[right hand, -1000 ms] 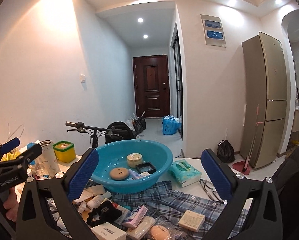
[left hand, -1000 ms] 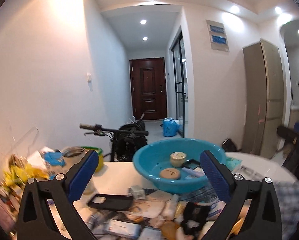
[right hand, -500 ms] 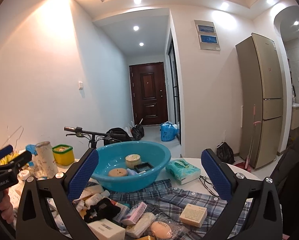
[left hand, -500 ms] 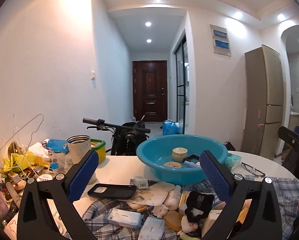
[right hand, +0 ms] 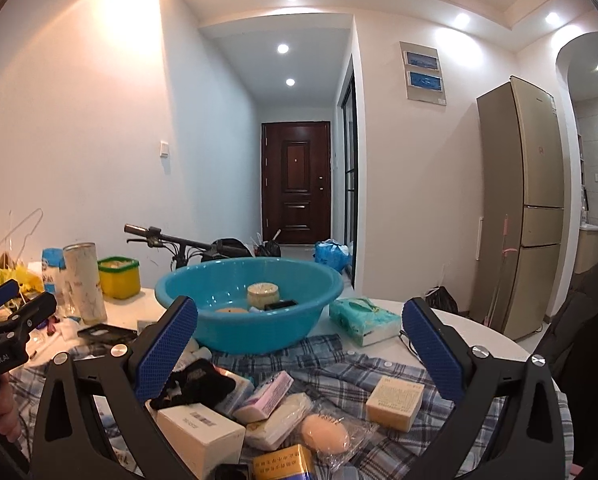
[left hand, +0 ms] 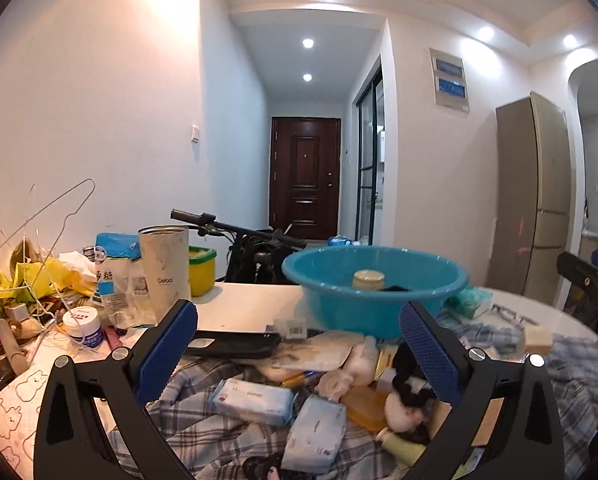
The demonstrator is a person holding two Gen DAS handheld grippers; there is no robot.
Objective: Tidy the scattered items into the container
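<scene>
Basin (right hand: 251,304), round glossy teal plastic, sits on white table (left hand: 251,304) past the clutter; round cream jar (right hand: 263,294) inside. Soft wrapped tissue packs (left hand: 255,398), boxy soap (right hand: 395,398) and black fabric bundle (right hand: 199,382) lie on plaid cloth (right hand: 339,364). Left gripper (left hand: 299,344) and right gripper (right hand: 301,344), blue textured pads, both spread wide, holding nothing.
</scene>
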